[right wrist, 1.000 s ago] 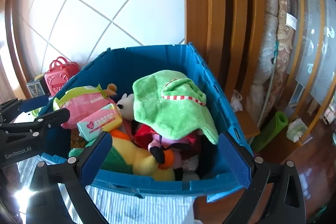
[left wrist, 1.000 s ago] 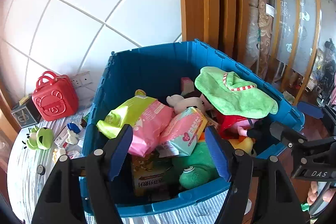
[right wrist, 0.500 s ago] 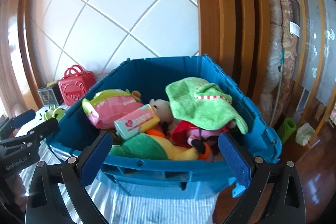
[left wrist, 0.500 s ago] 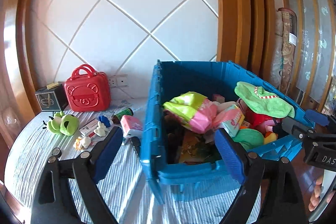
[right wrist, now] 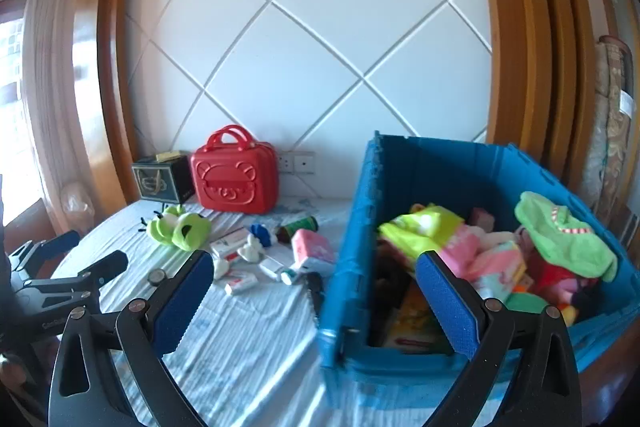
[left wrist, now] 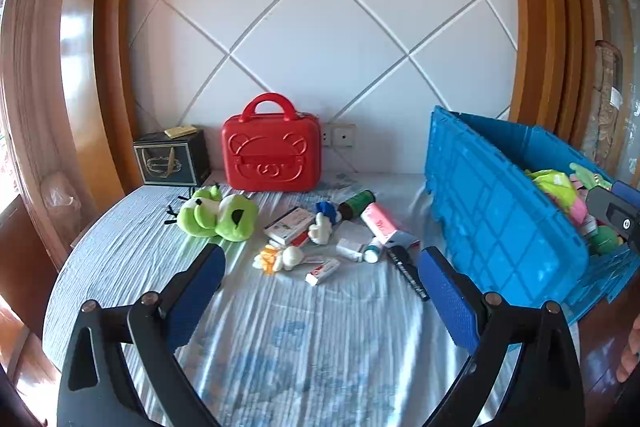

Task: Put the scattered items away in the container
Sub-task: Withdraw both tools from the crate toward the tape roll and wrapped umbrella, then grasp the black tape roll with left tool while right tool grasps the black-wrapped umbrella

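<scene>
**Both grippers empty over the bed**

Nearest, left gripper (left wrist: 320, 283) spread wide, freshly opened further, nothing between the pads. Right gripper (right wrist: 314, 291) likewise agape and empty. Beyond, at 12 o'clock in left view, scattered items on striped sheet (left wrist: 304, 339): white box (left wrist: 322, 271), pink pack (left wrist: 380, 223), frog plush (left wrist: 216, 215). At 3 o'clock, blue bin (left wrist: 496, 219), heaped with toys. Farthest, red case (left wrist: 271, 157) against wall.

Home bedroom: bed with striped sheet (left wrist: 320, 327), quilted white headboard panel (left wrist: 320, 47), wood trim, curtain (right wrist: 44, 107)
</scene>
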Tool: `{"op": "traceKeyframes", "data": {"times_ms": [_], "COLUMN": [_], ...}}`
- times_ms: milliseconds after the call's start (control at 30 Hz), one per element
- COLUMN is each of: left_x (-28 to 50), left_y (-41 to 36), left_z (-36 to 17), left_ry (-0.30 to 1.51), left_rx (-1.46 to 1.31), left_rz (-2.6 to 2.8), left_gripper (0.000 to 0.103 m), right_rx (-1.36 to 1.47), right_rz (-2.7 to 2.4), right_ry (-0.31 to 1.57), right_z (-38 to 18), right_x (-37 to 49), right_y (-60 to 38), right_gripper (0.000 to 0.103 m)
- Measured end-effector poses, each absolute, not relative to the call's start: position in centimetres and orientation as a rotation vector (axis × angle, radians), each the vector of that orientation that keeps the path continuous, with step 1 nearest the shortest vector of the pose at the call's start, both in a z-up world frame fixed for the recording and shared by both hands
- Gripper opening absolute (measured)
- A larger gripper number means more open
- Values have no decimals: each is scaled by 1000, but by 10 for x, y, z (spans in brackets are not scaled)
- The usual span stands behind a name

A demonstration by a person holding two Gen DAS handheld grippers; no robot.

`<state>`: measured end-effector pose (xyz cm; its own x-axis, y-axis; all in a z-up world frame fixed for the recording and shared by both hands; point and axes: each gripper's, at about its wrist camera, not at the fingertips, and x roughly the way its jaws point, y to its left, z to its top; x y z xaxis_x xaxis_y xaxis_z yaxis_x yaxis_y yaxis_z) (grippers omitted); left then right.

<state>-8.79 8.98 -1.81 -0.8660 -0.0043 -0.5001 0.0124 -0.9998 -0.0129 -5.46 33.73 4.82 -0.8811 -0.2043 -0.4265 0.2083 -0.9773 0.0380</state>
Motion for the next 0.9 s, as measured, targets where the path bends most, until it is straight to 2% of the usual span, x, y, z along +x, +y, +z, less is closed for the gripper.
{"op": "traceKeyframes", "data": {"times_ms": [200,433,667,900], "left_x": [-127,-169,-205,-262], "left_y": [0,-62,-96,-116], "left_z": [-50,-115,-192,-243], "left_ry": [36,103,124,144], "left_rx": [948,1133,1347,1453], "left_rz": [-2915,-2763,-2589,-2520], "left_gripper": [99,99,99,99], "right_rx": [816,1080,1251,1459], "right_rz": [-2787,-2726,-2643,-2613], "right_ry": [7,70,83,140], "right_z": [14,-50,-117,-186], "right_x": [-88,-147,-216,-271], "right_y": [260,233,231,237], "right_gripper": [103,103,103,103]}}
